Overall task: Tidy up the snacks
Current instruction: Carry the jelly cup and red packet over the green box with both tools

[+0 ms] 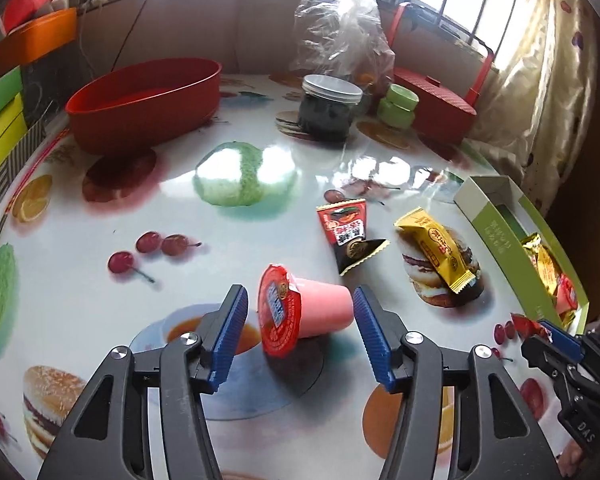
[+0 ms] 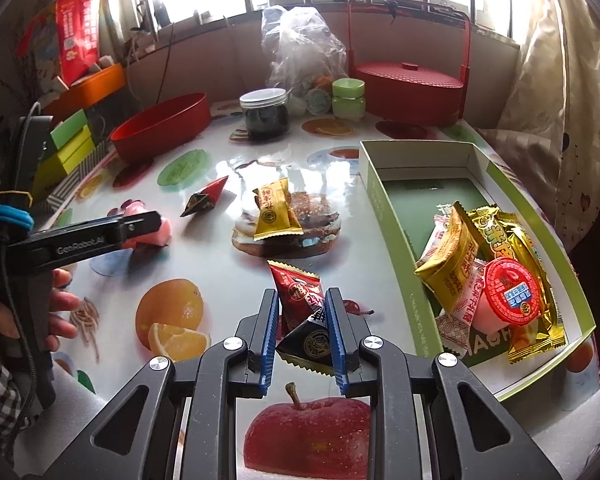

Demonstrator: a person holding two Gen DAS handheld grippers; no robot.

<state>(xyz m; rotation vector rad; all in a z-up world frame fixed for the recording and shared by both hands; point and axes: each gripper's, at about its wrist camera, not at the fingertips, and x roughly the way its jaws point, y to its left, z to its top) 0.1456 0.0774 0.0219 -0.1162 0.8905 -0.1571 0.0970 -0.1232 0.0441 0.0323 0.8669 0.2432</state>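
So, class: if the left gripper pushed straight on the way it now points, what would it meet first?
Probably the pink jelly cup, lying on its side between the open left gripper pads; depth is uncertain.

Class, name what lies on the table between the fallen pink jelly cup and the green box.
Two wrapped snacks: a red-and-black packet nearer the jelly cup, then a yellow packet nearer the green box. The left wrist view shows this best.
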